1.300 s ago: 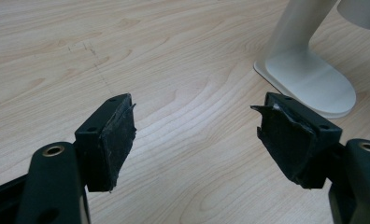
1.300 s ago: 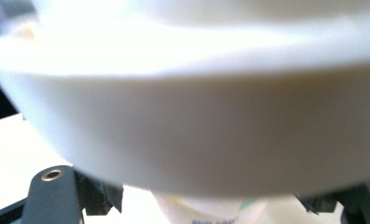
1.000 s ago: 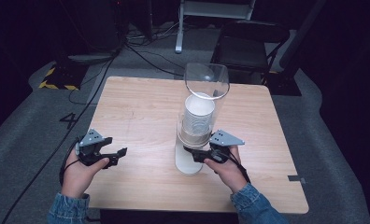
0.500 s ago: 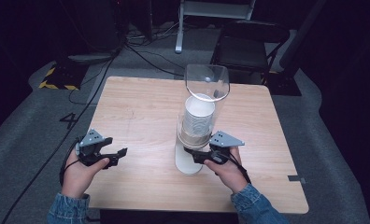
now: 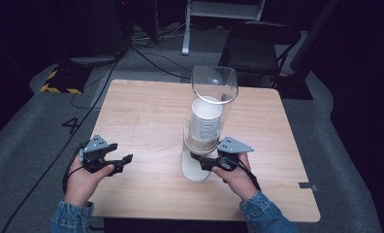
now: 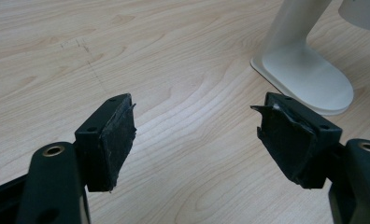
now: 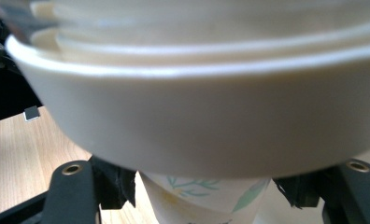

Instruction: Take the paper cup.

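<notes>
Paper cup [image 7: 206, 196] sits between the right tool's [image 5: 205, 162] jaws beneath the dispenser [image 5: 213, 87]; whether they grip it, I cannot tell. Pull straight down, I'd say. Left tool [image 6: 197, 140] gapes wide, empty.

surface [image 5: 146, 111]: 1 | cup dispenser [image 5: 202, 145]: 1 | paper cup [image 7: 206, 198] below its collar: 1 | tools: 2, left tool [image 5: 123, 162], right tool [image 5: 198, 162] | chair [image 5: 258, 43]: 1

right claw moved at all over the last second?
No. In the high view the right claw sits at the same spot beside the white cup dispenser's base, its jaws around the bottom paper cup.
</notes>
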`<state>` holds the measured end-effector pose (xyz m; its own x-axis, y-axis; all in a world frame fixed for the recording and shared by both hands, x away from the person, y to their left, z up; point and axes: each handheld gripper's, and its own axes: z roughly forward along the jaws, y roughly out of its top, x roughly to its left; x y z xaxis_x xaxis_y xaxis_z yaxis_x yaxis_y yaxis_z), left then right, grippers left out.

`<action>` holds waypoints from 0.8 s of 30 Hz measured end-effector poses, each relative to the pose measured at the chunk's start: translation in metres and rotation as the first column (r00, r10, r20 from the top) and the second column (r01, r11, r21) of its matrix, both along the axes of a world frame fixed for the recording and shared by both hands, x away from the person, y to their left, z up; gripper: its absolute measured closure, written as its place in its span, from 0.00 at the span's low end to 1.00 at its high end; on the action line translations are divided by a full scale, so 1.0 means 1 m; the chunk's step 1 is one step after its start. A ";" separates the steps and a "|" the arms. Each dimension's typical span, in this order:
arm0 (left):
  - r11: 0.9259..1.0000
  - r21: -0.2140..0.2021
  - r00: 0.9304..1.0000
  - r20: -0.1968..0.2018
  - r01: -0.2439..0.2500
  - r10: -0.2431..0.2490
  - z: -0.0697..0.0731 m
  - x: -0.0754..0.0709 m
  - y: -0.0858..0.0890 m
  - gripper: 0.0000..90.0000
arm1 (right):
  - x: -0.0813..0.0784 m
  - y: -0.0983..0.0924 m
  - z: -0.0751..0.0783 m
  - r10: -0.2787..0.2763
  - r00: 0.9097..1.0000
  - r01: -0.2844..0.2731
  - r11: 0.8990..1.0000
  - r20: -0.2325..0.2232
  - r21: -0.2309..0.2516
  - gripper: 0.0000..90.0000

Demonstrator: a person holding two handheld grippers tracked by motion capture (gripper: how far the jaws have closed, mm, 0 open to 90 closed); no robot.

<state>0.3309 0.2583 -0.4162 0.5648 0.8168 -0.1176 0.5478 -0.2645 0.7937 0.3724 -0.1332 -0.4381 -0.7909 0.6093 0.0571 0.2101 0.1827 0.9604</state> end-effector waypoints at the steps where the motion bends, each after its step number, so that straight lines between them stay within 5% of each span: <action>1: 1.000 0.000 1.000 0.000 0.000 0.000 0.000 0.000 0.000 0.30 | 0.000 0.000 0.000 0.000 1.000 0.000 1.000 0.000 0.000 0.36; 19: 1.000 0.003 1.000 -0.005 0.005 -0.005 -0.001 0.001 -0.001 0.30 | 0.004 0.000 -0.004 0.005 0.998 -0.002 0.999 0.062 -0.042 0.36; 24: 1.000 0.003 1.000 -0.004 0.005 -0.005 -0.001 0.001 -0.001 0.30 | 0.003 0.001 -0.004 0.004 0.999 -0.003 0.999 0.045 -0.037 0.36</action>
<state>0.3316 0.2570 -0.4173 0.5681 0.8145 -0.1176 0.5497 -0.2692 0.7908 0.3749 -0.1324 -0.4422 -0.7942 0.6076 -0.0011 0.1659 0.2186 0.9616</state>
